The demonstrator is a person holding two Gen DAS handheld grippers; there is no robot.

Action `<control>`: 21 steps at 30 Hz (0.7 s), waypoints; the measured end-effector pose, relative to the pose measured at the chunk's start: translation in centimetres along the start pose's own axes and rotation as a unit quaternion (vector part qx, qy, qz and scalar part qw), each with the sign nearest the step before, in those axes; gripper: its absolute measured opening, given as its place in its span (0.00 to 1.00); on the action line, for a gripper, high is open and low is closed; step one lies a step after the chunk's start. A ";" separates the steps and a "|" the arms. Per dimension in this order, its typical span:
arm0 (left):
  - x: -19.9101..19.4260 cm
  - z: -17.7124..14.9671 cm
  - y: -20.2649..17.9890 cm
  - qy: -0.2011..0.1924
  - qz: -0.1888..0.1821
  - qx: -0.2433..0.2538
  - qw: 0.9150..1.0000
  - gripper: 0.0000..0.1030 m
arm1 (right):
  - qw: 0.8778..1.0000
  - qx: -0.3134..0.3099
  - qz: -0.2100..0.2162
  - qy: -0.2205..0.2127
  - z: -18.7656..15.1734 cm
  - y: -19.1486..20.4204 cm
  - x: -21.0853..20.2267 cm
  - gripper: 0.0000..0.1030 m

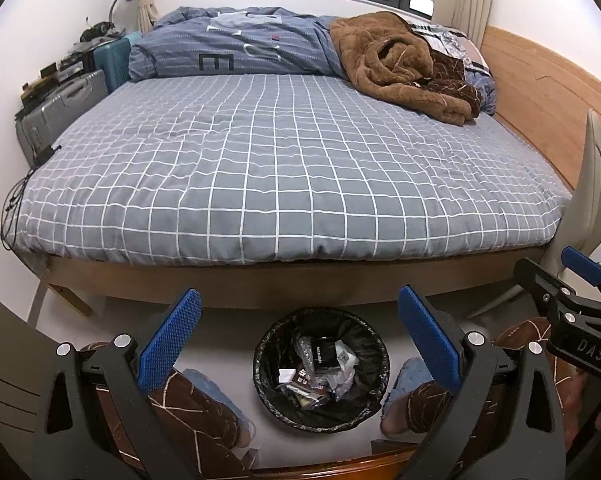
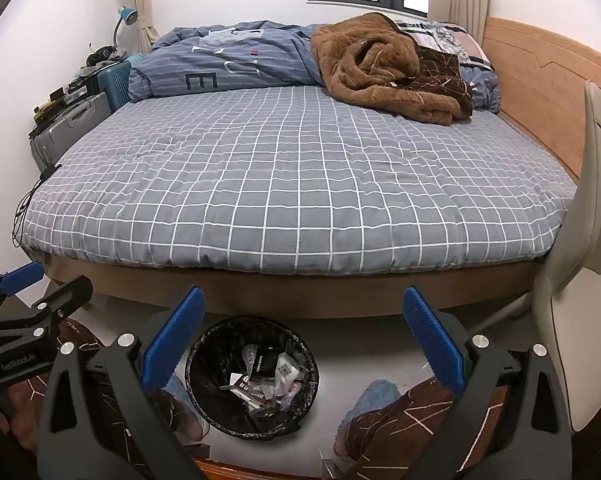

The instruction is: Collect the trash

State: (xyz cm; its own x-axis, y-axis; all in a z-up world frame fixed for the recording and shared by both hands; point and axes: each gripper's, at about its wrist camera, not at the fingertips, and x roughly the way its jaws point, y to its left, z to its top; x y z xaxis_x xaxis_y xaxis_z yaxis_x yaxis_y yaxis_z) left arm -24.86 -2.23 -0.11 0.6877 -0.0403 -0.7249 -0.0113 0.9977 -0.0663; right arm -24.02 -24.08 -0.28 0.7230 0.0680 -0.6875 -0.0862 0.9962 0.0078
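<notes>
A round bin with a black liner stands on the floor in front of the bed, between the person's feet. It holds several pieces of trash: wrappers, small cards and a black packet. The bin also shows in the right wrist view with the trash inside. My left gripper is open and empty, above the bin. My right gripper is open and empty, above and slightly right of the bin. Each gripper shows at the edge of the other's view: the right one, the left one.
A bed with a grey checked sheet fills the view; a blue duvet and a brown blanket lie at its far side. Suitcases stand left. A beige chair stands right. The person's slippered feet flank the bin.
</notes>
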 end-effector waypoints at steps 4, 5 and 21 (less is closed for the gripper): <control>0.0 0.0 -0.1 -0.003 0.007 0.004 1.000 0.94 | 1.000 -0.004 0.000 0.002 0.0 0.1 0.2 0.93; 0.0 0.0 -0.1 -0.003 0.008 0.005 1.000 0.94 | 1.000 -0.004 0.000 0.002 0.0 0.1 0.3 0.93; 0.3 -0.1 0.2 0.001 0.018 0.006 1.000 0.94 | 1.000 -0.005 0.002 0.003 -0.2 0.5 0.5 0.93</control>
State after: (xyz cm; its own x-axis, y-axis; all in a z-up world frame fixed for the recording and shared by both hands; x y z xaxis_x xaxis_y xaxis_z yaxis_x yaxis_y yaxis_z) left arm -24.72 -2.04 -0.36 0.6849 -0.0051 -0.7287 -0.0275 0.9991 -0.0329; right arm -23.86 -23.53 -0.76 0.7180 0.0725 -0.6922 -0.0970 0.9953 0.0037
